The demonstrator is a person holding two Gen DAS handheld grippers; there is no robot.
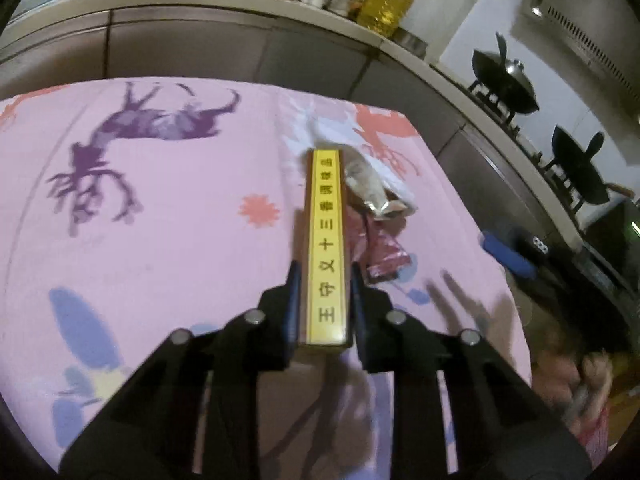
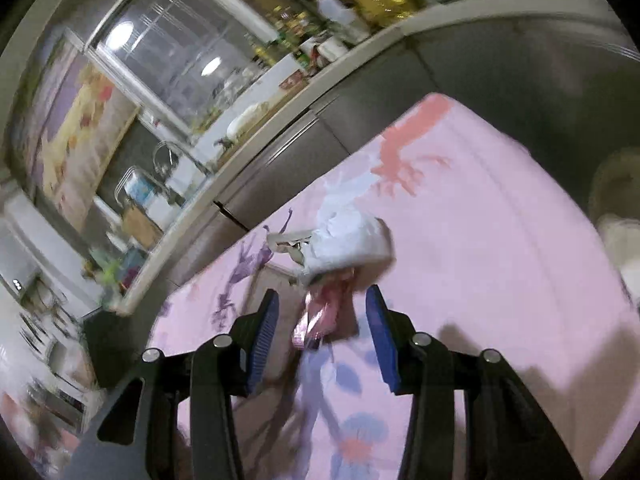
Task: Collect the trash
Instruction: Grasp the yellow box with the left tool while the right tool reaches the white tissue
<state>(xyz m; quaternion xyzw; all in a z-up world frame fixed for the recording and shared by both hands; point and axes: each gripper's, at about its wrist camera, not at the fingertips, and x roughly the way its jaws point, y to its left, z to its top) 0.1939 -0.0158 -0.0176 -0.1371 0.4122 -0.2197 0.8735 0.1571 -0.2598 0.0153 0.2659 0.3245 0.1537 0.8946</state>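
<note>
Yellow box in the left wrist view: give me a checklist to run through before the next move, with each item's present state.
1. Left tongs closed on the yellow box: ok, both pads press its sides.
2. Box held straight: ok, it runs forward along the fingers.
3. Box clear of the pink tablecloth: cannot tell.
4. Right tongs free for a pickup: ok, open, with nothing clamped.
5. Trash left on the table: not ok, a pink wrapper and crumpled white paper lie ahead of the right tongs, and a foil wrapper lies beside the box.
6. Bin for the trash in reach: cannot tell, none shows clearly.
</note>
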